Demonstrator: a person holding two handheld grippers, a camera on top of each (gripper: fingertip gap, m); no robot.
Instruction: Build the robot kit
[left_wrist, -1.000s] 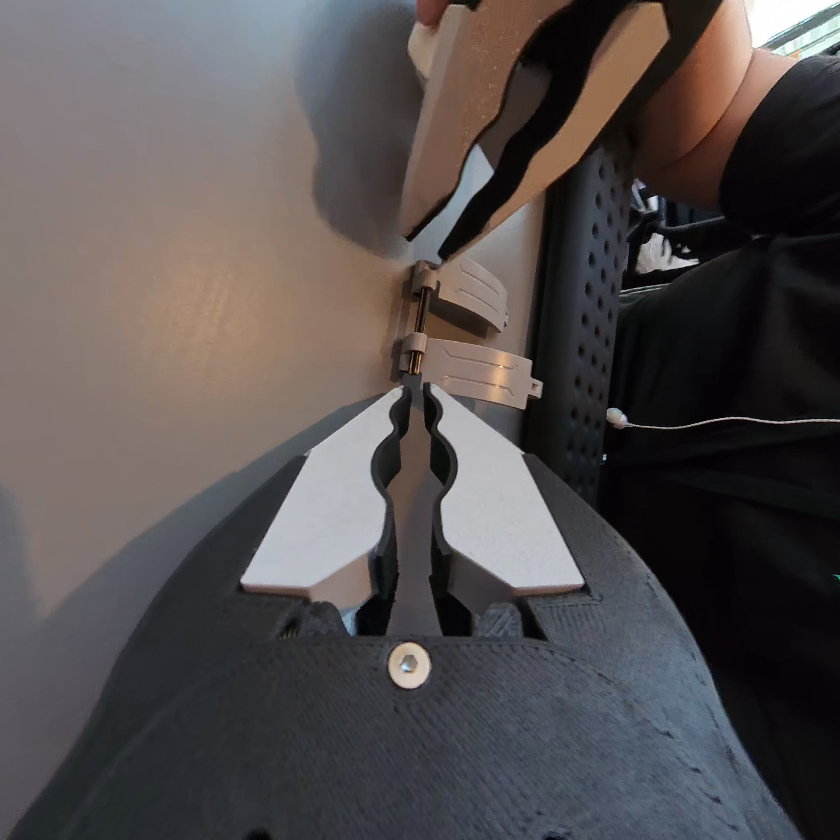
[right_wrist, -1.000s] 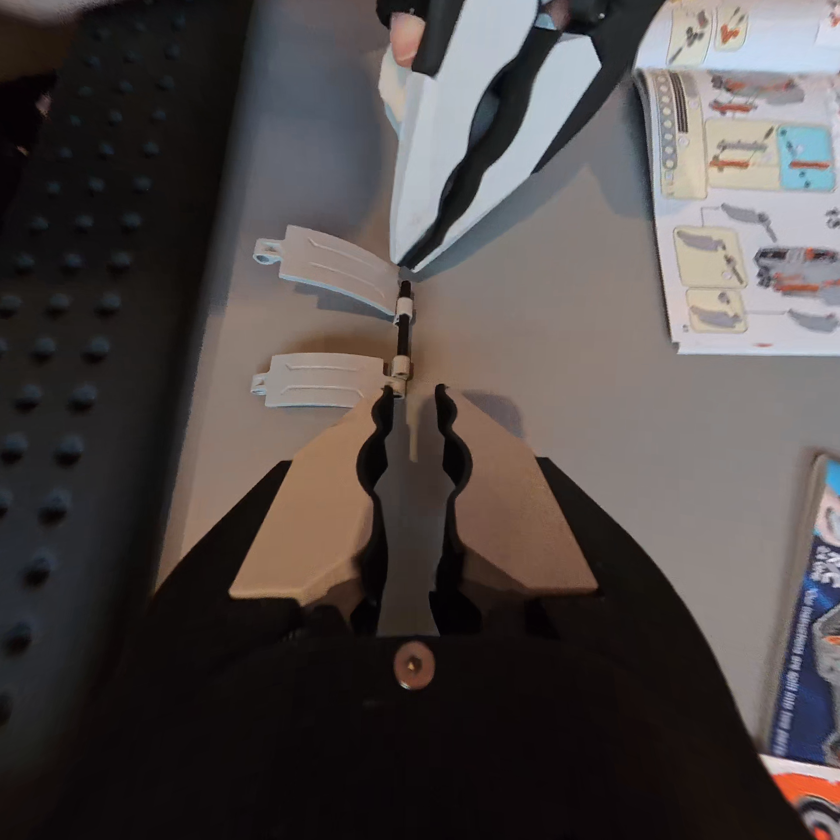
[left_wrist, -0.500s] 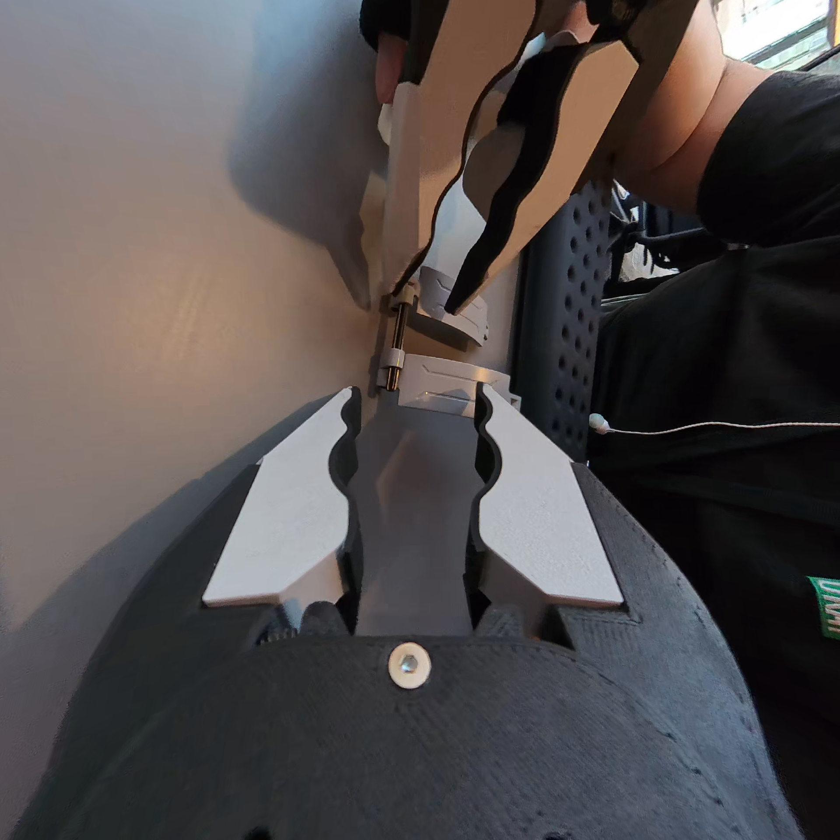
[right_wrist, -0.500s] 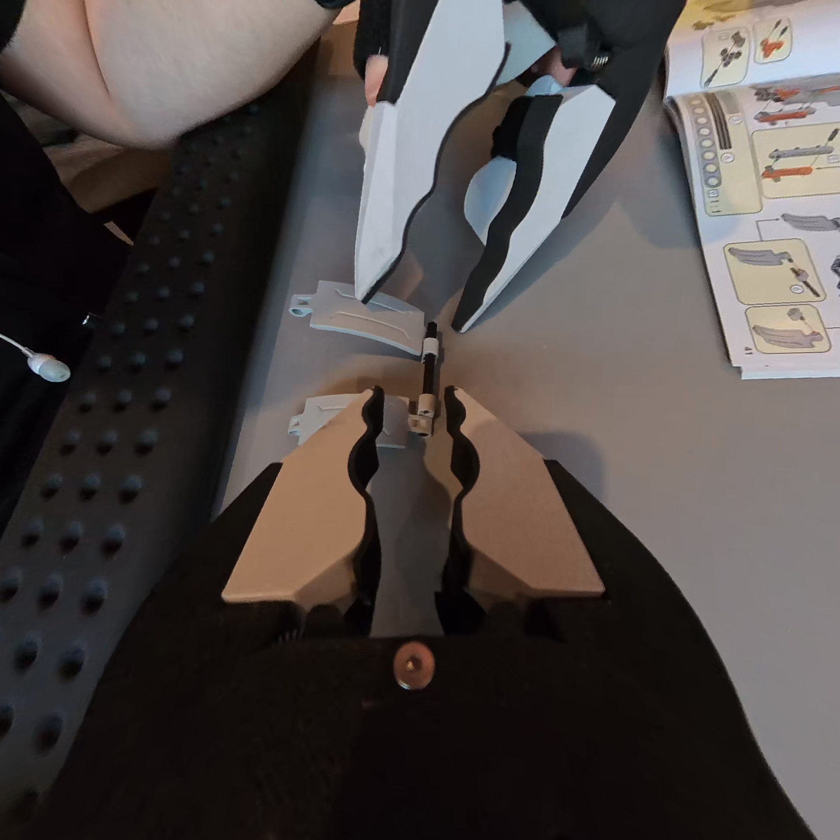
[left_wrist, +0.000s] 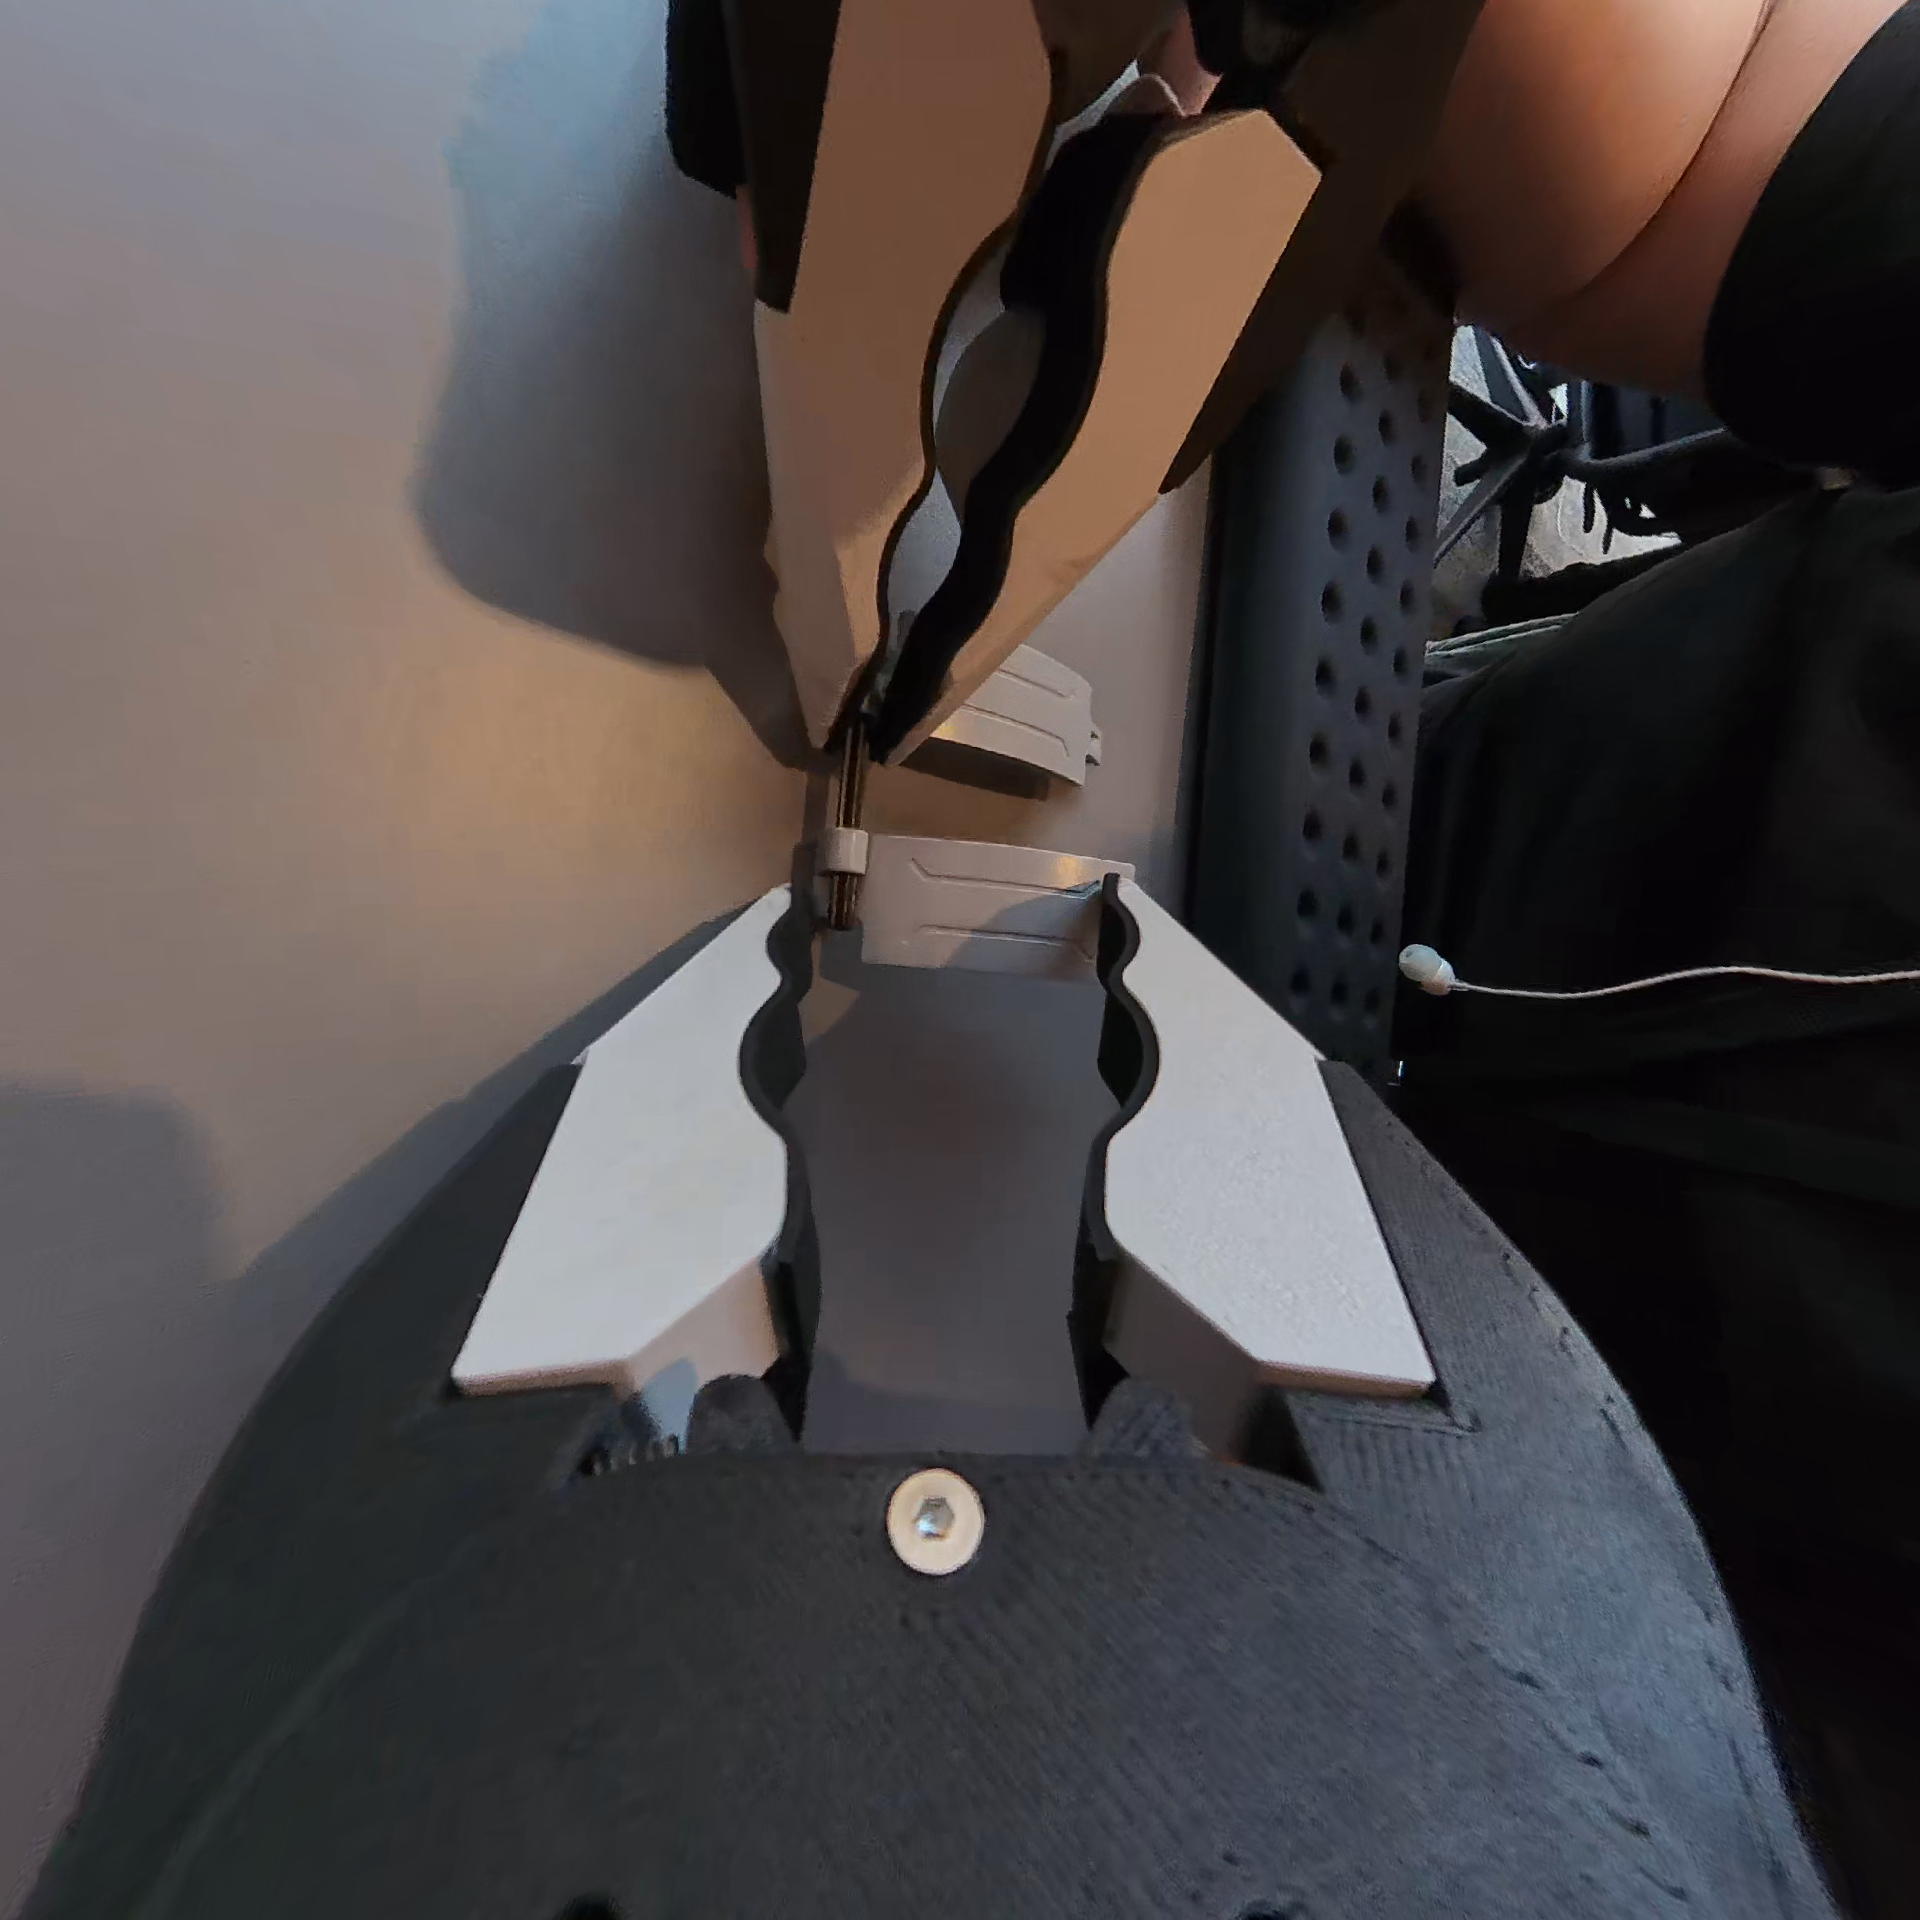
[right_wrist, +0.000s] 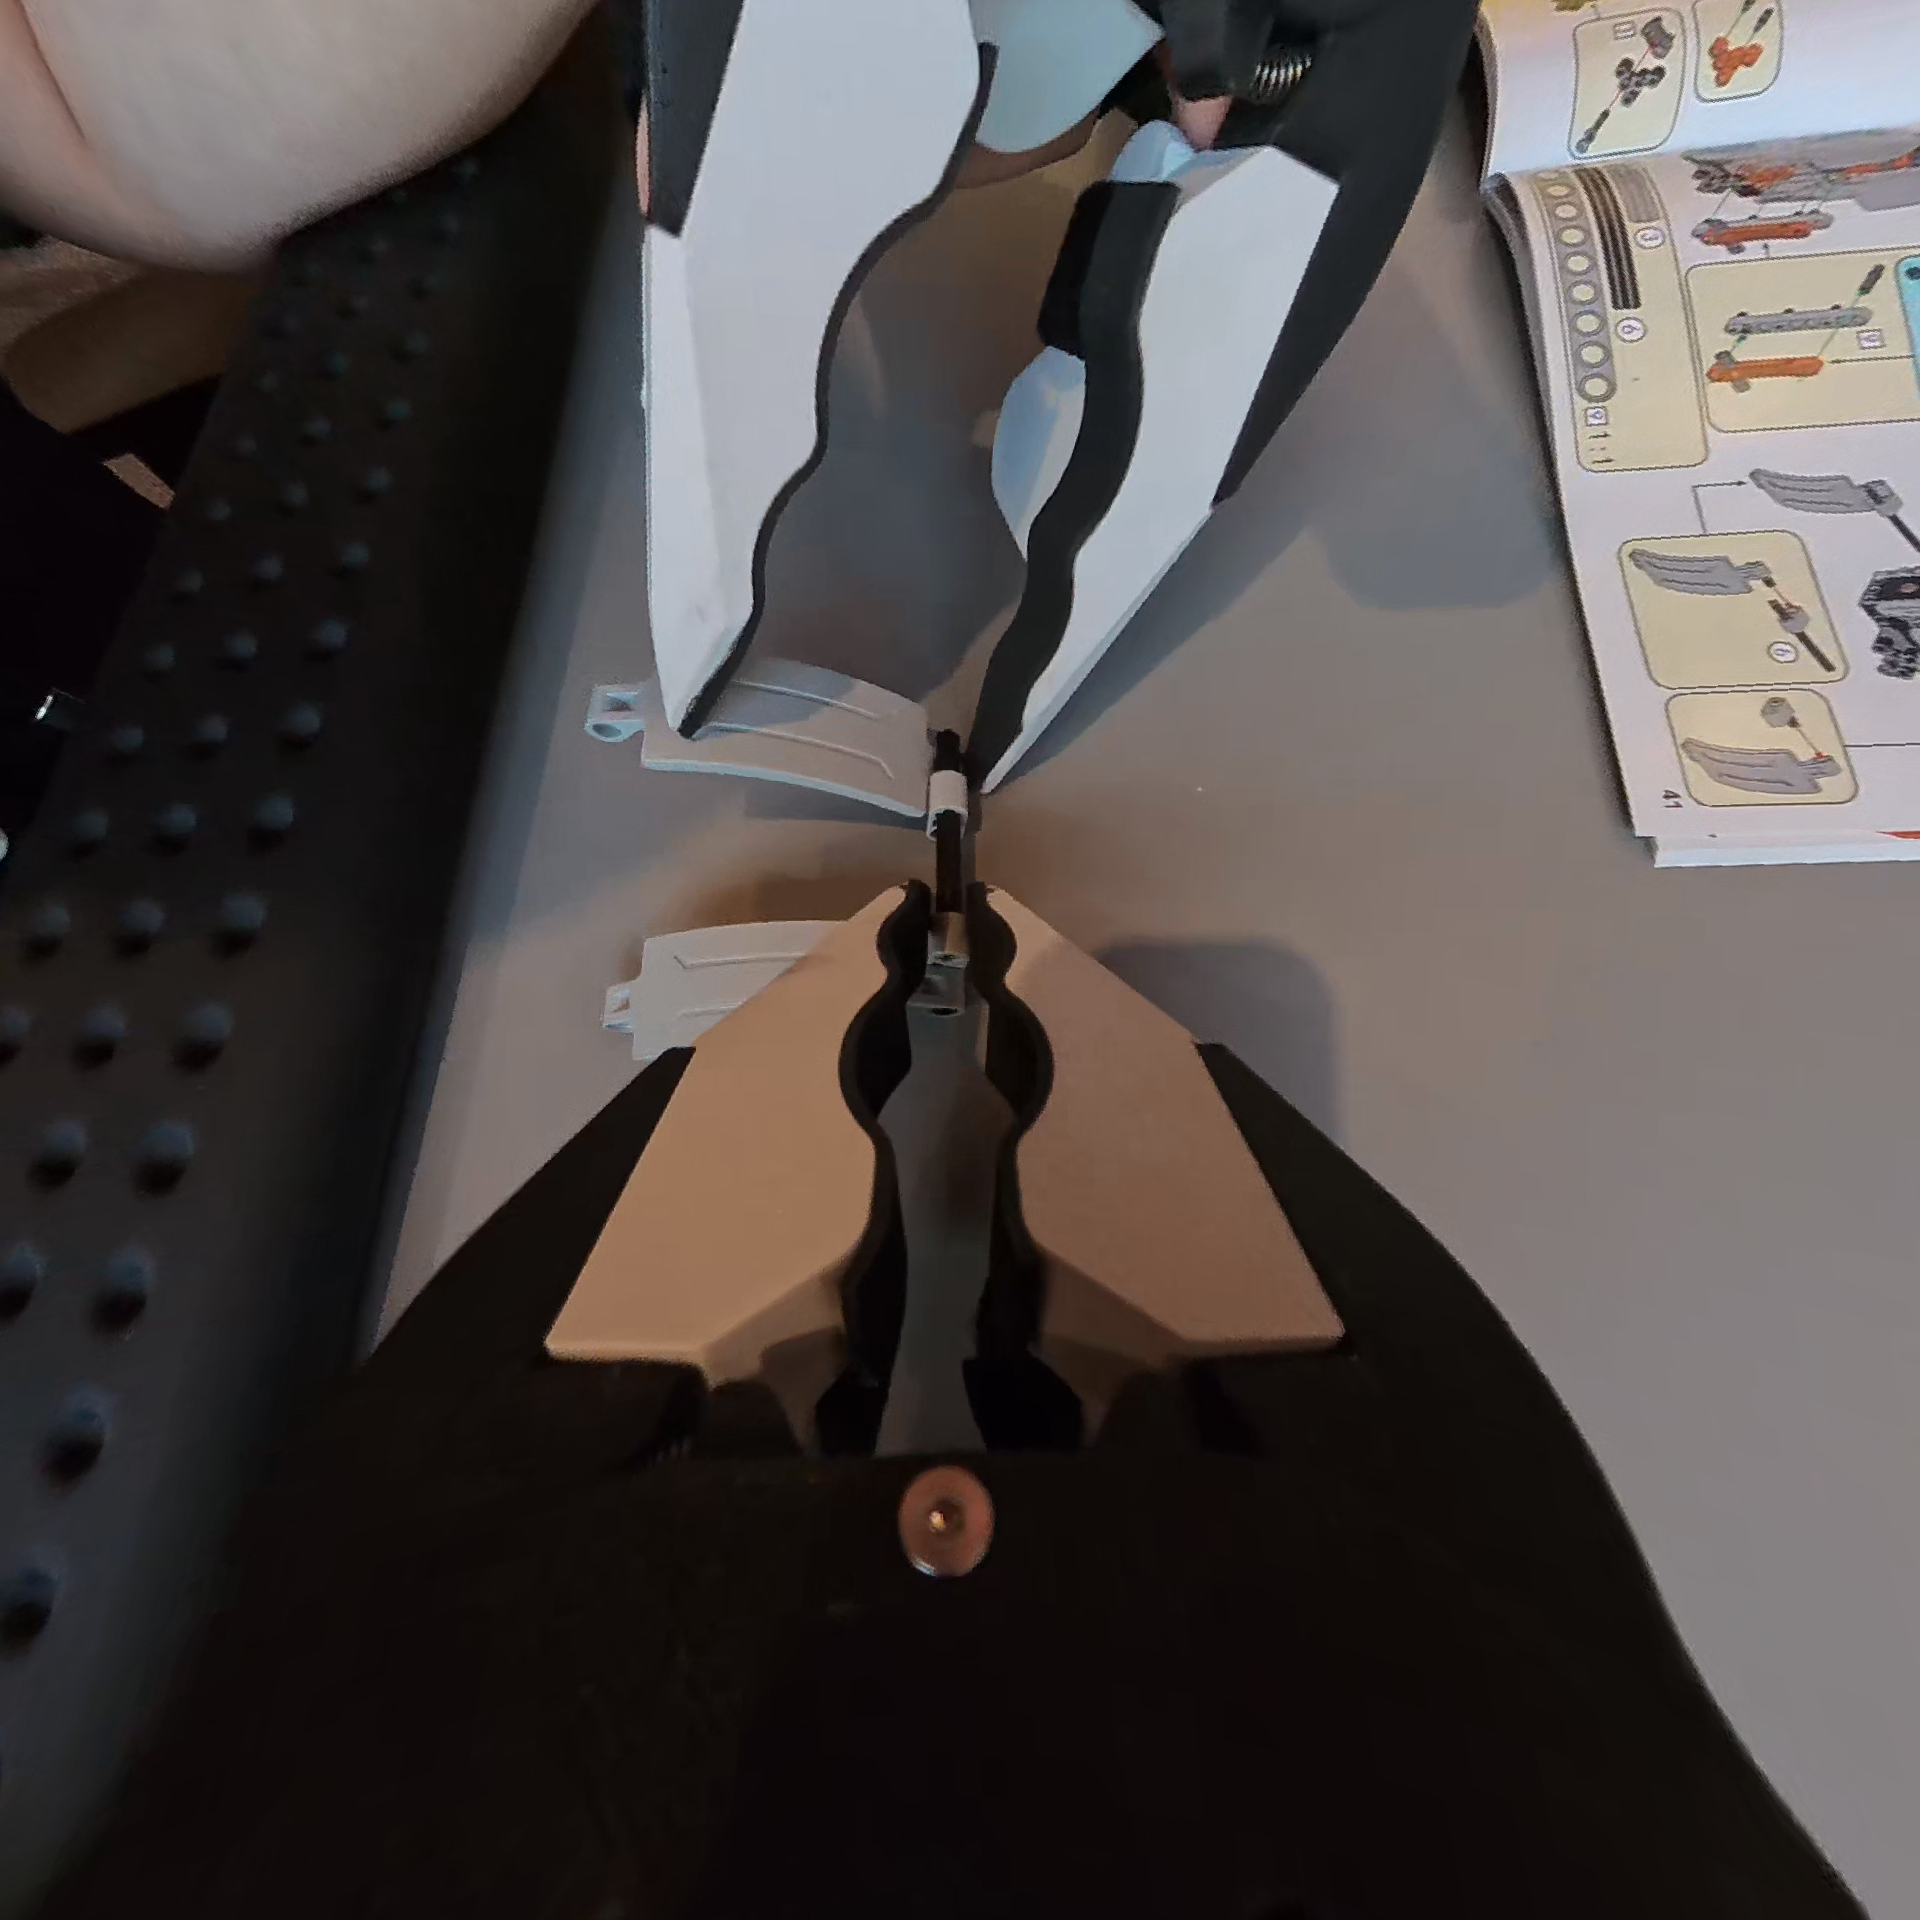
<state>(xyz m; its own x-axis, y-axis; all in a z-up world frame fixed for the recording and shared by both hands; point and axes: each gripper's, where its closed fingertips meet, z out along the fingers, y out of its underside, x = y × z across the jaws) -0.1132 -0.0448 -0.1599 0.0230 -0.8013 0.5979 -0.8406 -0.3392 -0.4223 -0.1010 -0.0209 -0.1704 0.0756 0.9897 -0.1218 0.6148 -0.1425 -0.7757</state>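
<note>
Two light grey curved panels joined by a black axle (right_wrist: 948, 852) lie on the grey table (right_wrist: 1403, 1091). My right gripper (right_wrist: 948, 894) is shut on the axle's near end, beside the near panel (right_wrist: 717, 977). My left gripper (right_wrist: 840, 750) comes from the opposite side, open, its tips straddling the far panel (right_wrist: 790, 748). In the left wrist view my left gripper (left_wrist: 951, 899) is open around that panel (left_wrist: 977, 914). There the right gripper (left_wrist: 857, 732) pinches the axle (left_wrist: 847, 790) in front of the other panel (left_wrist: 1018, 717).
An open picture instruction booklet (right_wrist: 1714, 468) lies on the table to the right. A black studded mat (right_wrist: 208, 779) runs along the table's left edge, also in the left wrist view (left_wrist: 1340, 623). A person's bare arm (left_wrist: 1610, 208) and an earbud on a wire (left_wrist: 1429, 968) show. My two grippers' fingertips are within a few centimetres of each other.
My left gripper has opened from shut and now straddles a panel. My right gripper has moved forward and closed on the axle.
</note>
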